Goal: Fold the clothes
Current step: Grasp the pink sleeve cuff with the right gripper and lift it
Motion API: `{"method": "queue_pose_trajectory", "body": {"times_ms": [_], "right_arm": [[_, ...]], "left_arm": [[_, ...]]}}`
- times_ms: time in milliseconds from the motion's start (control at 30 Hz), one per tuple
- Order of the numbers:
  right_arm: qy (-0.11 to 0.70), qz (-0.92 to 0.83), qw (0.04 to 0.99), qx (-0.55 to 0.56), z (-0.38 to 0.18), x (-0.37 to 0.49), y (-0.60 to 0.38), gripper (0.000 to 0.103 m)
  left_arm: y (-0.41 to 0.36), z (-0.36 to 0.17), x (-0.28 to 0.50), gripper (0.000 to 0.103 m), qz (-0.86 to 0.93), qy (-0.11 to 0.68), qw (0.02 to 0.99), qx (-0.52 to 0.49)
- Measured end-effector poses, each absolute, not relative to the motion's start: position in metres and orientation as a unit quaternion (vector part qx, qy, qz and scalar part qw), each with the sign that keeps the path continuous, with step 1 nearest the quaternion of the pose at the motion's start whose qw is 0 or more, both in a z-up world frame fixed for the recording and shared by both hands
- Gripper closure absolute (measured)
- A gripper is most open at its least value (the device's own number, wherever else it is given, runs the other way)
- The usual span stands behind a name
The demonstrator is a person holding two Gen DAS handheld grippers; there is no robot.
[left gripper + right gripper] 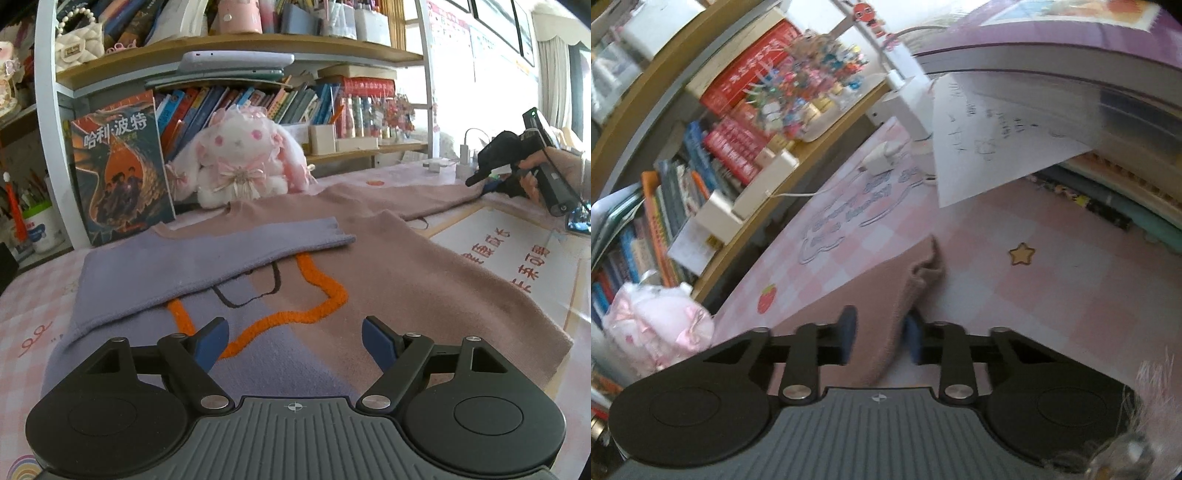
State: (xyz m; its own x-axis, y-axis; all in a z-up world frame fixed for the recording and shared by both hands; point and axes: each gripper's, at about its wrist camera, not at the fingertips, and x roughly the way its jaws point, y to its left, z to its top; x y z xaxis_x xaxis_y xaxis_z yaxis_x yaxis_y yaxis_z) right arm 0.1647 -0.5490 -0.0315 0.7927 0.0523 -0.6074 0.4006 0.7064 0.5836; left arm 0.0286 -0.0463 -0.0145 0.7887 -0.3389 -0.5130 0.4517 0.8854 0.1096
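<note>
sweater (388,273): lies flat on the pink checked desk mat (1052,295), front up w/ orange outline design; half lilac, half dusty pink. Lilac sleeve (207,254) already folded across the chest; pink sleeve (908,295) stretched out toward the far right of the desk.
left claw (295,343): jaws wide apart, nothing between them, hovering over the lower front of the sweater, no contact seen.
right claw (877,338): jaws drawn in close on the pink sleeve near its cuff, fabric pinched between the blue pads (847,332); view is tilted & a bit blurred.
handling: soft, fuzzy knit, light, limp. Will drape & sag from any single hold, prob. stretches if tugged. Not slippery, not fragile; nap should grip the pads well.
where to hold: cuff end for the sleeve, as now; for the body, hem corners or shoulder seam, both claws at once so it stays square.
risk: dragging the sleeve may pull the body askew; plush rabbit (243,162) & book (122,170) sit near the collar.
</note>
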Motion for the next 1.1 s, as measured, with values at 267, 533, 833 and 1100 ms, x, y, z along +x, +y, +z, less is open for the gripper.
{"method": "queue_pose_trajectory", "body": {"times_ms": [267, 533, 833, 1100], "right_arm": [[0.299, -0.086, 0.891, 0.330, -0.005, 0.162, -0.539, 0.098], [0.251, 0.027, 0.927, 0.278, 0.079, 0.155, -0.474, 0.098], [0.237, 0.152, 0.936, 0.211, 0.138, 0.161, -0.349, 0.098], [0.251, 0.227, 0.922, 0.188, 0.145, 0.174, -0.247, 0.098]], "left_arm": [[-0.052, -0.016, 0.025, 0.022, -0.216, 0.245, 0.936, 0.134], [-0.049, -0.015, 0.026, 0.022, -0.213, 0.242, 0.938, 0.126], [-0.047, -0.013, 0.023, 0.022, -0.210, 0.231, 0.942, 0.125], [-0.045, -0.011, 0.021, 0.022, -0.205, 0.223, 0.945, 0.123]]}}
